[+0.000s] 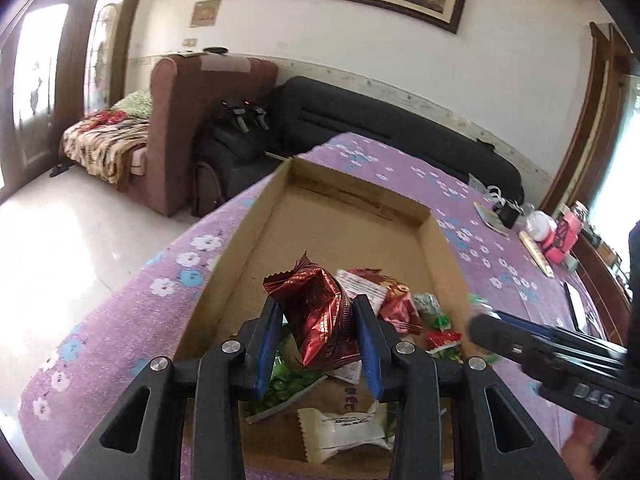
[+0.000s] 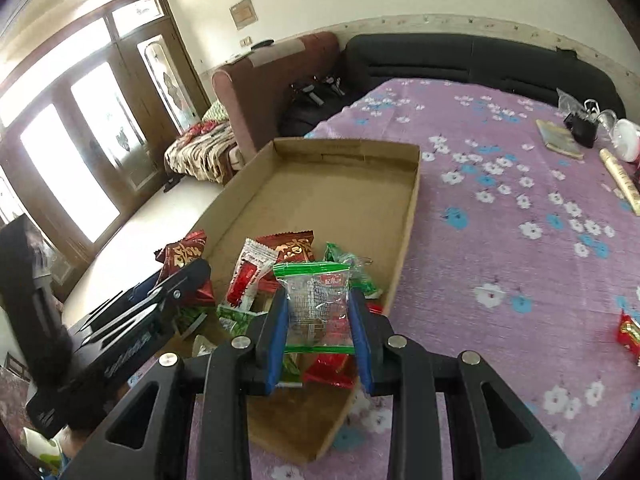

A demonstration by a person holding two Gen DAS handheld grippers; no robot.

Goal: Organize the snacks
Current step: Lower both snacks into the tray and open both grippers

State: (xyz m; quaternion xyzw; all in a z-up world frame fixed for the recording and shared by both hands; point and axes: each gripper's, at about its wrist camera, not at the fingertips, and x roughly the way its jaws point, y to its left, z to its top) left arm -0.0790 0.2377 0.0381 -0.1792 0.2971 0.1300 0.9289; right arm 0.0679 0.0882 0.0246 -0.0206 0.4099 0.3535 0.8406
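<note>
Cardboard tray (image 1: 256, 216), shallow, long axis running away from us toward the black sofa (image 1: 400, 128); sits on purple floral cloth (image 2: 500, 240).

- Snack pile: near end of tray only, far half bare. We count approx. 2 red-brown packs, 1 white pack (image 1: 340, 432), several green and red ones; overlap blocks an exact count.
- L gripper (image 1: 316, 328): jaws narrowed onto crumpled red-brown foil pack (image 1: 316, 312), pads pressing both sides; pack stands roughly upright, twisted end up, over near-left part of tray.
- R gripper (image 2: 320, 312): jaws narrowed onto clear packet w/ green strips (image 2: 316, 300), held flat-on, green strips crosswise top and bottom, above the pile at near-right side of tray.
- Grippers close beside each other; each shows in the other's view.
- Loose: 1 red packet (image 2: 630, 334) on cloth, well right of tray.
- Misc. at far right of cloth: book (image 2: 560, 140), pink container (image 1: 564, 236), cream tube (image 2: 624, 184).
- Beyond: brown armchair (image 1: 176, 120) w/ patterned blanket (image 1: 108, 144).
</note>
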